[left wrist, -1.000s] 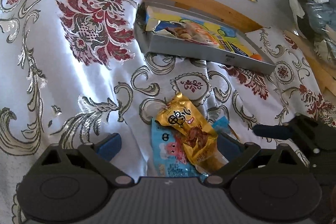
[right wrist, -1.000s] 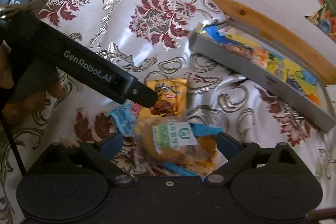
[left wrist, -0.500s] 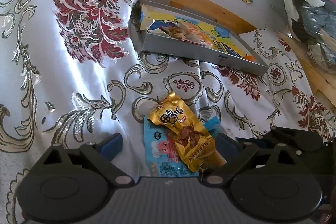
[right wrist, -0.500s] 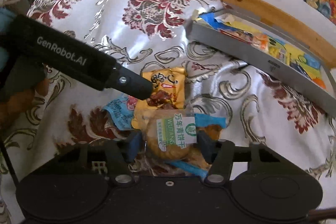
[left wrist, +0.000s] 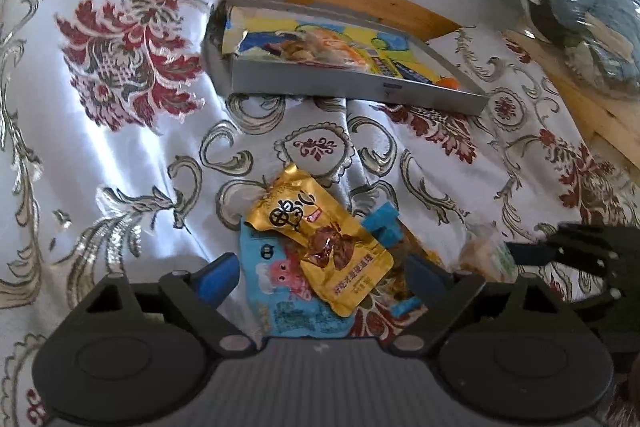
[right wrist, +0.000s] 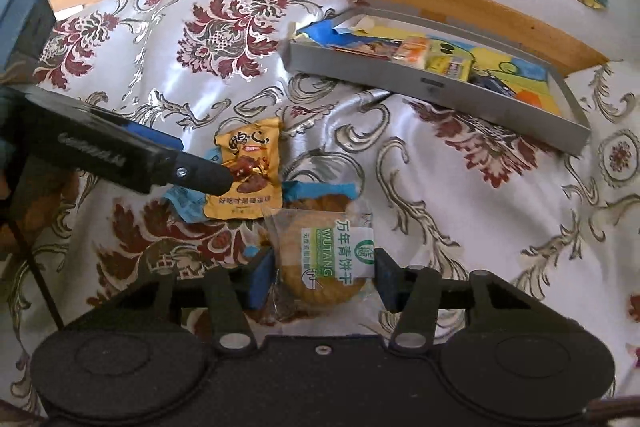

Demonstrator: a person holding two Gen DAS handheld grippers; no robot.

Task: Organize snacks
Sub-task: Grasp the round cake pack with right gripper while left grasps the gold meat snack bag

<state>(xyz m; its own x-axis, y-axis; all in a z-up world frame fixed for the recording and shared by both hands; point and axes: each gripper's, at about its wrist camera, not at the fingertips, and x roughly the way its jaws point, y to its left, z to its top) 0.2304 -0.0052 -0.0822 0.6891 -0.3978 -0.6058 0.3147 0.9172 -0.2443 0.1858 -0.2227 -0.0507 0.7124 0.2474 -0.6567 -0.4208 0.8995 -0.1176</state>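
Pinching a clear-wrapped round golden biscuit with a green and white label (right wrist: 325, 263), the right gripper (right wrist: 322, 277) has its two blue-padded fingers (right wrist: 262, 281) pressed against the packet's sides, low in the right wrist view and over the shiny white floral-patterned cloth (right wrist: 460, 195). Just beyond the biscuit lies a gold foil snack pouch with black characters (right wrist: 246, 173), resting partly on a light blue snack packet with a pink cartoon figure (left wrist: 280, 291), and a blue-edged clear wrapper holding something brown (right wrist: 320, 193) sits beside the pouch.

From the left wrist view the left gripper (left wrist: 326, 273) stands spread wide, one blue-padded finger (left wrist: 216, 275) on the cloth to the left of the light blue packet and the other to the right of the gold pouch, so that both packets lie between the fingers without either pad touching them. In the right wrist view a black finger of the left gripper reaches in from the left and its tip overlaps the gold pouch.

Farther back on the cloth, well apart from the loose snacks, a shallow grey rectangular tray (left wrist: 352, 89) holds several colourful packets over a yellow and blue lining; a wooden rail (right wrist: 460, 7) runs behind it, below a white wall with bright pictures
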